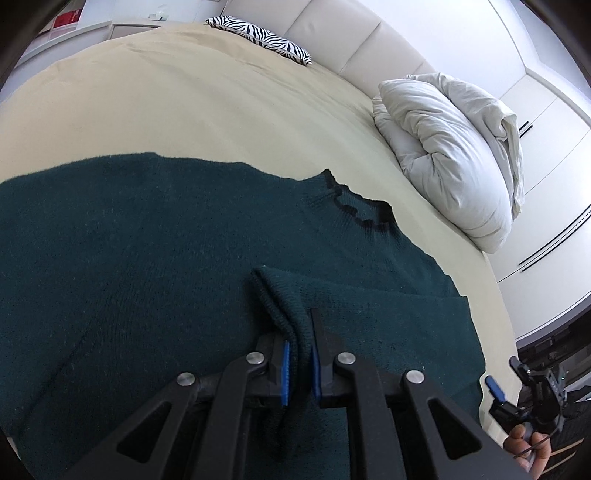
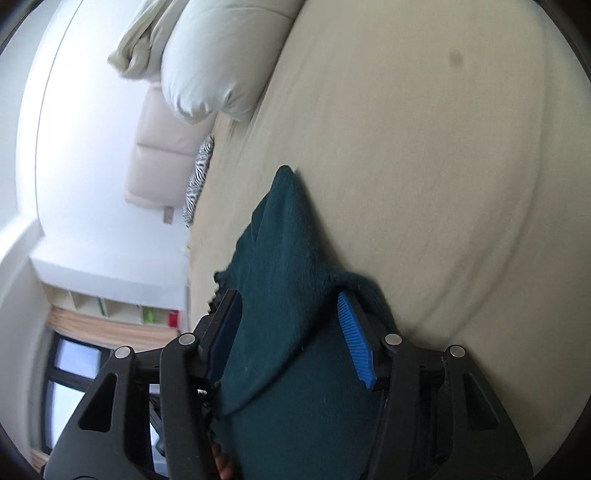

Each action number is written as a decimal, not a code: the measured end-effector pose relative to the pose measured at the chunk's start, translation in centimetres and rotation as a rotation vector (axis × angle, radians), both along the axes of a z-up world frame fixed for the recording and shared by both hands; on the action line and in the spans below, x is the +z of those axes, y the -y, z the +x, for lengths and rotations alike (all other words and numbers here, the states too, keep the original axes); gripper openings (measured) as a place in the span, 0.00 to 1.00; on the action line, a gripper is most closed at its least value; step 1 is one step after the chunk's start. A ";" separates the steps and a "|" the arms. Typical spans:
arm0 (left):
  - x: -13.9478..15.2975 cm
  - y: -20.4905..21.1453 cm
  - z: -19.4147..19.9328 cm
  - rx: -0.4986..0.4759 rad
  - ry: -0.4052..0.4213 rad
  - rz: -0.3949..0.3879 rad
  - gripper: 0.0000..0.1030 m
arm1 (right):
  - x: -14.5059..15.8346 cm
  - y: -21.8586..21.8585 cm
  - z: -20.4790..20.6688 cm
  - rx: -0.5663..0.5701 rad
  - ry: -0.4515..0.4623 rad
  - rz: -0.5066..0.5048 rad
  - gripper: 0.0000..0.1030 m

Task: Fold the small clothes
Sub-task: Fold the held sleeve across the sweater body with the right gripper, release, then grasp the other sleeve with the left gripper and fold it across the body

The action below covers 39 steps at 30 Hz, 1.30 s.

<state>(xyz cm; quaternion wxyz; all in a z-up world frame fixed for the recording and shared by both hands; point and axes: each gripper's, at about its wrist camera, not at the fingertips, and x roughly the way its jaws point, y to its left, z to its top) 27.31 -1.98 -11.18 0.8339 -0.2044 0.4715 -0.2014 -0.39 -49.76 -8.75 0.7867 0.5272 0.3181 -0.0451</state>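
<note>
A dark green knit sweater (image 1: pixel 147 258) lies flat on the beige bed sheet (image 1: pixel 184 110), its black-trimmed neck (image 1: pixel 354 206) toward the white duvet. My left gripper (image 1: pixel 300 354) is shut on the sleeve cuff (image 1: pixel 280 295), holding it over the sweater's body. My right gripper (image 1: pixel 508 376), held by a hand (image 1: pixel 528 443), sits at the sweater's near right edge. In the right wrist view the right gripper (image 2: pixel 286 325) stands open around a fold of the sweater (image 2: pixel 284 240). The blue pad (image 2: pixel 356 339) is bare, with a gap to the cloth.
A rolled white duvet (image 1: pixel 443 147) lies at the bed's right side by the padded headboard (image 1: pixel 332 29). A zebra-print pillow (image 1: pixel 258 35) sits at the far end. White wardrobe doors (image 1: pixel 546 122) stand beyond the bed. Bare sheet (image 2: pixel 424 147) stretches past the sweater.
</note>
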 end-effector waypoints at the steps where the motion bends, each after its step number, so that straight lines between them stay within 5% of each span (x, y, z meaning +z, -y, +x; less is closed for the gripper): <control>1: -0.1 0.1 0.0 0.001 0.002 -0.003 0.12 | 1.4 -0.1 0.3 0.018 -0.002 -0.071 0.53; 8: -0.2 0.3 -0.2 -0.009 0.027 0.004 0.12 | 6.0 -1.0 7.4 0.142 -0.040 -0.392 0.53; 17: -0.7 0.4 0.0 0.001 0.059 -0.001 0.12 | 1.8 -2.2 14.8 0.260 -0.247 -0.640 0.43; 18: -0.7 0.4 -0.1 0.001 0.061 -0.002 0.12 | 1.1 -2.2 14.9 0.257 -0.270 -0.658 0.36; 24: -0.8 0.2 0.0 0.002 0.060 -0.013 0.12 | 1.3 -2.0 14.9 0.209 -0.277 -0.702 0.34; 28: -0.7 0.3 -0.2 0.005 0.067 -0.001 0.12 | 3.3 -2.7 14.7 0.177 -0.202 -0.705 0.34; 32: -0.8 0.1 -0.2 0.006 0.075 -0.004 0.12 | 1.0 -2.9 16.1 0.237 -0.288 -0.711 0.34; 36: -0.8 0.0 -0.3 0.005 0.074 -0.025 0.12 | 0.9 -2.3 16.3 0.210 -0.253 -0.705 0.34; 39: 0.3 -0.5 -0.9 0.008 0.073 -0.041 0.28 | 1.7 -2.9 15.7 0.171 -0.273 -0.707 0.34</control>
